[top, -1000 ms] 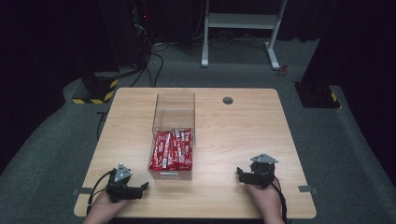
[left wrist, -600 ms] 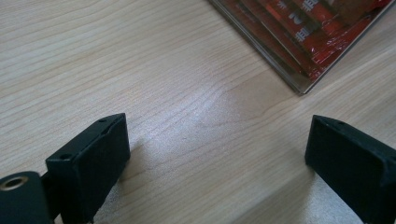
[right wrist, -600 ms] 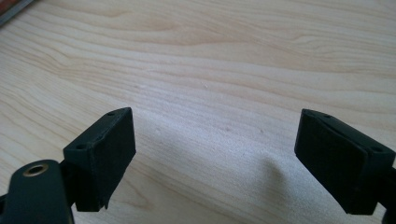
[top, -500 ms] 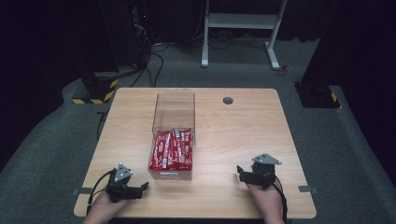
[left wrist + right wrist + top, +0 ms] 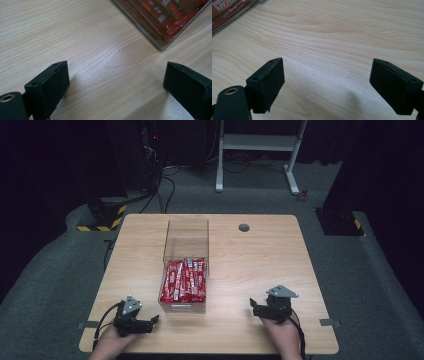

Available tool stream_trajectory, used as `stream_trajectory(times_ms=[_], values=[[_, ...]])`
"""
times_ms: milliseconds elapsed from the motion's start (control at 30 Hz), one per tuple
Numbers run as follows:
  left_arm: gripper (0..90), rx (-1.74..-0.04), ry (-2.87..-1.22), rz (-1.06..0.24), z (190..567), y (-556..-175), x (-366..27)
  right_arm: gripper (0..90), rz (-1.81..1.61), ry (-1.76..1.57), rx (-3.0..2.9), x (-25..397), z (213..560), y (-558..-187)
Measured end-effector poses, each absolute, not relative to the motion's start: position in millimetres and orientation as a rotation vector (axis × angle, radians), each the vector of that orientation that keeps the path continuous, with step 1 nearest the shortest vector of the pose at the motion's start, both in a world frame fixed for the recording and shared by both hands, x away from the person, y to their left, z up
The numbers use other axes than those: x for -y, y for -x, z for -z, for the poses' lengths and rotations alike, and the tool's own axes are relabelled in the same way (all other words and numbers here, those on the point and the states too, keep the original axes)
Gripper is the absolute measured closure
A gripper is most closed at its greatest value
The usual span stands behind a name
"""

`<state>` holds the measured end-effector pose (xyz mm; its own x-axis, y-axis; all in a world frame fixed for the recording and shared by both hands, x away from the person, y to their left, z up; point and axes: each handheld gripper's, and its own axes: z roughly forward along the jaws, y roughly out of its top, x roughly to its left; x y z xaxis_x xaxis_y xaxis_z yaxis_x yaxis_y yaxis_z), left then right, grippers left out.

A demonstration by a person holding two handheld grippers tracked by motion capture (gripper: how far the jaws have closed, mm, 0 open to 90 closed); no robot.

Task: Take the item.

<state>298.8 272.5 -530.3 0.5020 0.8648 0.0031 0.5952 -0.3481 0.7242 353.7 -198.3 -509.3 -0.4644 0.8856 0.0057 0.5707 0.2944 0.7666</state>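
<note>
A clear plastic box [image 5: 185, 245] stands on the middle of the wooden table [image 5: 250, 265]. Its near half holds several red snack packets [image 5: 184, 280]; its far half looks empty. My left gripper [image 5: 153, 321] rests low on the table by the near left edge, pointing right toward the box, and it is open. In the left gripper view its jaws stand wide apart around bare wood, with the box corner and red packets [image 5: 160, 20] ahead. My right gripper [image 5: 254, 308] sits near the front right, open too. The box corner [image 5: 229, 10] lies ahead of it on the left.
A small round grey grommet [image 5: 244, 227] sits in the table's far part. Grey tape tabs [image 5: 326, 322] mark the table's side edges. Behind the table stand a white desk frame [image 5: 260, 150] and a yellow-black striped base [image 5: 102, 215], with cables on the carpet.
</note>
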Motion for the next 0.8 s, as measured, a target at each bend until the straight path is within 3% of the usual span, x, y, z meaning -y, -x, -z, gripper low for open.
stream_trajectory(times_ms=[800], values=[[6.9,-1.192,-2.074,-0.515,530.3,-298.9,-272.6,12.9,-1.048,-1.229,-2.220,169.8,513.6,-345.7]])
